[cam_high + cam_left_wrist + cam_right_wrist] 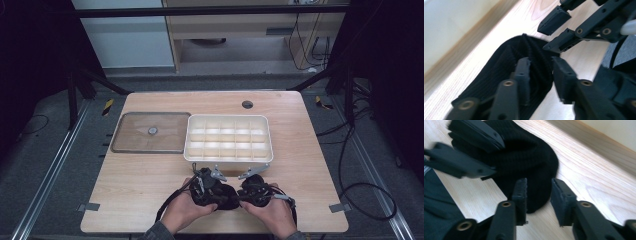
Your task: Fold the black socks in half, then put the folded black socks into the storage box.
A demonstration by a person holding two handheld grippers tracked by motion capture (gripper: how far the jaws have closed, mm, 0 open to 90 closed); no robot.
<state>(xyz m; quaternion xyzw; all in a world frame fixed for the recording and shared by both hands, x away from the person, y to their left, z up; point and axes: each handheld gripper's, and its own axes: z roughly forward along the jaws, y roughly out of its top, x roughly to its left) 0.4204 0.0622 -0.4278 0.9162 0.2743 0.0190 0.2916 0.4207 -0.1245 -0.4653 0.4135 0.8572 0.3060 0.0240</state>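
A black ribbed sock lies bunched on the wooden table near its front edge, between the person's two hands. My left gripper is over the sock's left side. In the left gripper view its jaws stand apart above the sock, with fabric in the gap and the pads not pressing on it. My right gripper comes in from the right. In the right gripper view its jaws stand apart around the edge of the sock. Each view shows the other gripper's jaws close by.
A white box divided into several small compartments stands just beyond the grippers, mid-table. A flat brownish lid with a centre knob lies to its left. A round cable hole sits near the far edge. Bare wood lies to either side of the hands.
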